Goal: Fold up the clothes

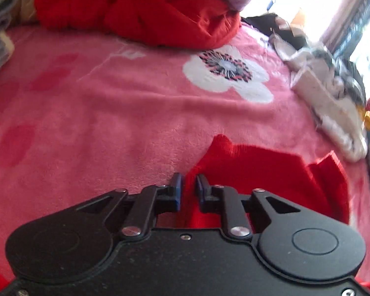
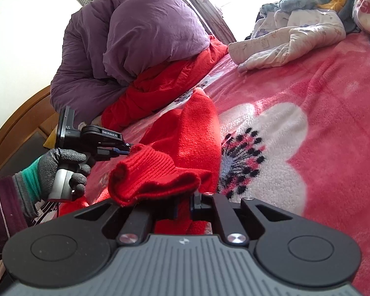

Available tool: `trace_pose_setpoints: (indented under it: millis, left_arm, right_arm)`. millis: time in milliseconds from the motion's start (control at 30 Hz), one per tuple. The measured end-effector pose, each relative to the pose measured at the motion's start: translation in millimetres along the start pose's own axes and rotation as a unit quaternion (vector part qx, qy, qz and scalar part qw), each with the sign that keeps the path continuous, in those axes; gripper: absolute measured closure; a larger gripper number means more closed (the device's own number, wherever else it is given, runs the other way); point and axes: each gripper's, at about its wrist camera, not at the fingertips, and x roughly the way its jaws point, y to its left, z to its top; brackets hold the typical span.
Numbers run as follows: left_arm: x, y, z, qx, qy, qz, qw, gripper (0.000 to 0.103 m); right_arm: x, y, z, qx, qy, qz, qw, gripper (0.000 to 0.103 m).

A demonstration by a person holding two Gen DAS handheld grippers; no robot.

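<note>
Though bunched, red knit garment (image 2: 185, 143) lengthwise away.

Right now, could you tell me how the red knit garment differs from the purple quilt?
The red knit garment is ribbed knit and bright red; the purple quilt is smooth, padded and purple. The garment lies low on the pink blanket, its edges pinched by both hand-held grippers; the quilt sits bundled in a tall heap at the bed's edge, untouched. Both are soft fabric on the bed.

Both claws (image 1: 190, 185) (image 2: 183, 203) clamped, gloved hand (image 2: 59, 170)

open pink blanket (image 1: 111, 113) ahead, red quilt (image 1: 140, 12) behind, clothes heap (image 1: 333, 93) right
</note>
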Motion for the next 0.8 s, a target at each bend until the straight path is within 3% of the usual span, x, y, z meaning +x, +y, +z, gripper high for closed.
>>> trace_pose_setpoints:
  millis: [33,133,167,233,267,333,400,433,500,567,667,800]
  left_arm:
    - [-6,-3,-1,0.006,-0.016,0.011,0.9998,0.076]
    - [-22,-16,-3,0.047,-0.063,0.048,0.9958,0.073]
    - [-25,-21,-2,0.059,-0.070,0.039,0.9950,0.073]
    - [-28,-29,-1,0.062,-0.073,-0.020,0.9952,0.073]
    - [-26,-35,-1,0.076,-0.072,-0.036,0.9939,0.073]
    - [-13,-45,-1,0.093,-0.055,-0.028,0.9937,0.073]
    - [22,-43,-1,0.079,0.013,0.010,0.9968,0.074]
    - [18,-43,0,0.069,0.007,0.009,0.9976,0.074]
    - [7,-45,2,0.049,-0.008,0.005,0.9988,0.074]
    - [-24,-50,-8,0.056,-0.051,-0.014,0.9971,0.072]
    - [-70,-43,-40,0.027,-0.085,-0.045,0.9950,0.063]
    - [-123,-37,-97,0.008,-0.108,-0.072,0.9915,0.062]
  right_arm:
    - [-1,0,0,0.000,0.000,0.000,1.000,0.092]
    - [-1,0,-1,0.002,0.000,-0.001,1.000,0.092]
    - [0,0,-1,0.002,0.000,0.000,1.000,0.092]
    - [0,0,-2,0.002,0.000,-0.001,1.000,0.092]
    - [0,0,-2,0.001,0.000,-0.001,1.000,0.092]
    - [0,-1,-2,0.001,0.000,-0.001,1.000,0.092]
    - [0,-1,-2,0.001,-0.001,-0.002,1.000,0.092]
    - [0,-1,-2,0.000,-0.002,-0.002,1.000,0.092]
    - [0,-1,-2,-0.001,-0.004,-0.002,1.000,0.092]
    - [-2,-1,-1,0.000,-0.006,-0.002,1.000,0.092]
    - [-7,-2,1,0.007,-0.014,0.005,1.000,0.092]
    - [-21,-5,6,0.031,-0.030,0.024,0.999,0.093]
